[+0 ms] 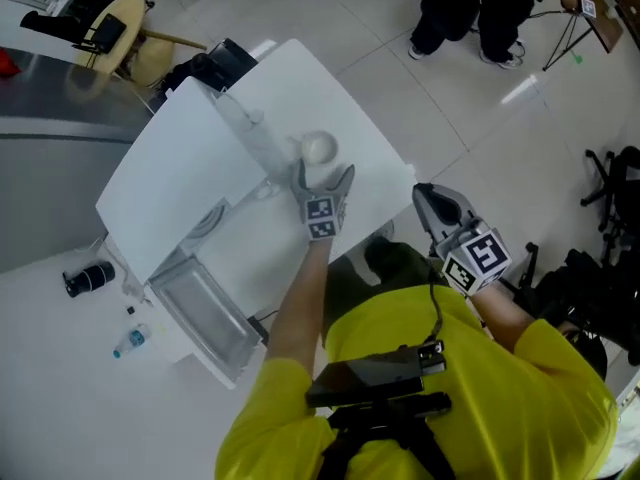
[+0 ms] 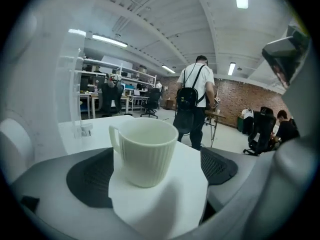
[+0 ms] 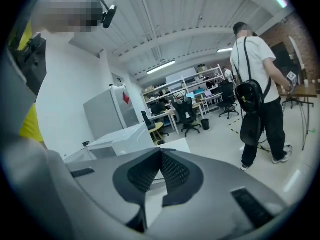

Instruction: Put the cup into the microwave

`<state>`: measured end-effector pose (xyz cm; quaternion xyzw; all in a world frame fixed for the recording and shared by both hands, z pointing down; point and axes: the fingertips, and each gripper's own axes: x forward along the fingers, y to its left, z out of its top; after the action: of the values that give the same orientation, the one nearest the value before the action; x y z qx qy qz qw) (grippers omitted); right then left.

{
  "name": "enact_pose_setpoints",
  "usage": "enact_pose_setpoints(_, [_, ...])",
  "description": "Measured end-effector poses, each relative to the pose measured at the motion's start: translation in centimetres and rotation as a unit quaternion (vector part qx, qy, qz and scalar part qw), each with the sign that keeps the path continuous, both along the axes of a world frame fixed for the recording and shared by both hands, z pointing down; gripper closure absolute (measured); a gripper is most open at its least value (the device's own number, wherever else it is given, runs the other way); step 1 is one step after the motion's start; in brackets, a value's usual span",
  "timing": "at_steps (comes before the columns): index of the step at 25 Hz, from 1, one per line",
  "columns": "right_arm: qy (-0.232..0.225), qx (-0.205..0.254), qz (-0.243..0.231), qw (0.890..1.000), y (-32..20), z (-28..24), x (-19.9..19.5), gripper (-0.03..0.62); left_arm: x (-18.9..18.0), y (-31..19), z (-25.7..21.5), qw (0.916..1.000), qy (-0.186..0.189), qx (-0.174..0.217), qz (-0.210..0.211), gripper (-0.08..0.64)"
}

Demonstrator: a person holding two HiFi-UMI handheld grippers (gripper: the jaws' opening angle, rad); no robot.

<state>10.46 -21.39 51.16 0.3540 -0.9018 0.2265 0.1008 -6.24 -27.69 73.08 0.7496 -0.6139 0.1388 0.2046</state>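
The right gripper (image 3: 160,164), jaws together and empty, is hanging just off the desk's (image 1: 330,83) near corner. The left gripper (image 1: 323,175) is holding its 2 jaws wide apart, pads touching nothing. The cup (image 2: 144,151) is standing upright between them on the bare desk. Grasping looks like the step in hand. The jaws should be closing squarely on the ribbed wall, clear of the handle, keeping the cup level. The microwave (image 1: 170,183) is sitting beyond, along the desk's left edge.
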Motion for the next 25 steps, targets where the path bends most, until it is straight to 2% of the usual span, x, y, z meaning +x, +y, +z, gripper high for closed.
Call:
enact_pose_setpoints(3, [0.007, 0.001, -0.009, 1.0, -0.4, 1.3, -0.9, 0.588, -0.9, -2.4, 1.3, 0.9997, -0.011, 0.013, -0.016, 0.028])
enact_pose_setpoints(8, [0.013, -0.002, 0.013, 1.0, -0.9, 2.6, -0.2, 0.588, -0.8, -5.3, 2.2, 0.999, -0.02, 0.033, -0.023, 0.088])
enact_pose_setpoints(13, [0.021, -0.001, 0.029, 0.999, -0.2, 2.4, 0.8, 0.588, -0.9, -5.3, 1.7, 0.9989, -0.018, 0.031, -0.031, 0.094])
enact_pose_setpoints(17, [0.017, 0.005, 0.025, 1.0, 0.1, 1.7, 0.9, 0.588, 1.7, -1.0, -2.8, 0.9987, -0.002, 0.051, 0.0, 0.094])
enact_pose_setpoints(20, [0.012, 0.011, 0.01, 1.0, 0.1, 1.4, -0.4, 0.588, 3.8, 3.9, -7.4, 0.9977, 0.027, 0.058, 0.023, 0.094])
enact_pose_setpoints(23, [0.007, 0.007, -0.028, 1.0, 0.5, 1.6, -3.2, 0.588, 3.7, 8.8, -10.7, 0.9972, 0.052, 0.053, 0.007, 0.094])
enact_pose_setpoints(25, [0.001, 0.006, -0.057, 0.998, 1.1, 1.6, -5.4, 0.588, 1.8, 11.8, -11.5, 0.997, 0.052, 0.05, -0.027, 0.094])
